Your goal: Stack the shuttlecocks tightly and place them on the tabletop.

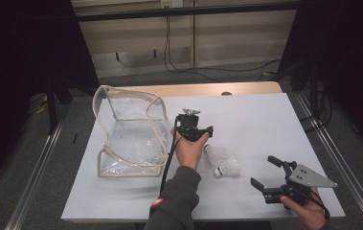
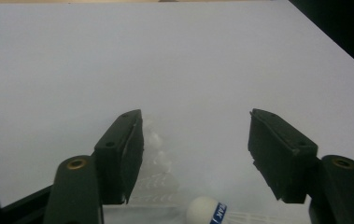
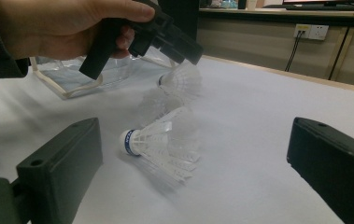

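Observation:
Two white shuttlecocks lie on the white table (image 1: pixel 265 120). The near one (image 3: pixel 158 144) has a blue band by its cork and lies on its side. The far one (image 3: pixel 181 79) lies just under my left gripper (image 1: pixel 207 134). In the left gripper view the jaws of my left gripper (image 2: pixel 196 116) stand wide apart and open, with feathers (image 2: pixel 158 163) beside the left jaw and a blue-banded cork (image 2: pixel 205 212) at the bottom edge. My right gripper (image 1: pixel 264 171) is open near the table's front right and faces the shuttlecocks (image 1: pixel 223 163) from a short way off.
A clear plastic pouch (image 1: pixel 129 132) with beige trim stands open on the left part of the table. The table's front edge runs close below my right hand. Cables hang down the wall behind the table.

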A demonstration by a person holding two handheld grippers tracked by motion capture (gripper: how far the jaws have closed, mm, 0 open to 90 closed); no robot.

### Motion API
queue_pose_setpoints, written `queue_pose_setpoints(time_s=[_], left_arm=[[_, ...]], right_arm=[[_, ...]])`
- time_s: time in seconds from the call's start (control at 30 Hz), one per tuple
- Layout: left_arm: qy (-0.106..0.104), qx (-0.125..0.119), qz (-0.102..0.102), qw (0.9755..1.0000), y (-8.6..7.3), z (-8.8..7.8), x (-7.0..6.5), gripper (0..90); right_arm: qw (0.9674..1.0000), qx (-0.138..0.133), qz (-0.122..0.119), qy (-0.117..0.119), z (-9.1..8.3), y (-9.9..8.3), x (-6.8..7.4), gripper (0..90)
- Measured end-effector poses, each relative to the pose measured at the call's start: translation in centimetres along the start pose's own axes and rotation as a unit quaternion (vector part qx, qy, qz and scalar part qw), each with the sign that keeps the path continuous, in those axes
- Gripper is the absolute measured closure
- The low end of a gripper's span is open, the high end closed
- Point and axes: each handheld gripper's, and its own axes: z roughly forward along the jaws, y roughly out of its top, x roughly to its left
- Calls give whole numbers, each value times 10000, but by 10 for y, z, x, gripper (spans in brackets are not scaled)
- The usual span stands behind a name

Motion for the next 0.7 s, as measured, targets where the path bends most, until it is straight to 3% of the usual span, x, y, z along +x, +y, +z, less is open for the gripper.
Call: queue_pose_setpoints(time_s=[0.3, 0.7], left_arm=[[-173, 143, 149, 9996, -4, -5, -6, 245], [-318, 116, 303, 9990, -5, -11, -20, 156]], right_arm=[[10000, 5, 8, -3, 0, 0, 0, 26], [10000, 27, 9, -6, 0, 0, 0, 26]])
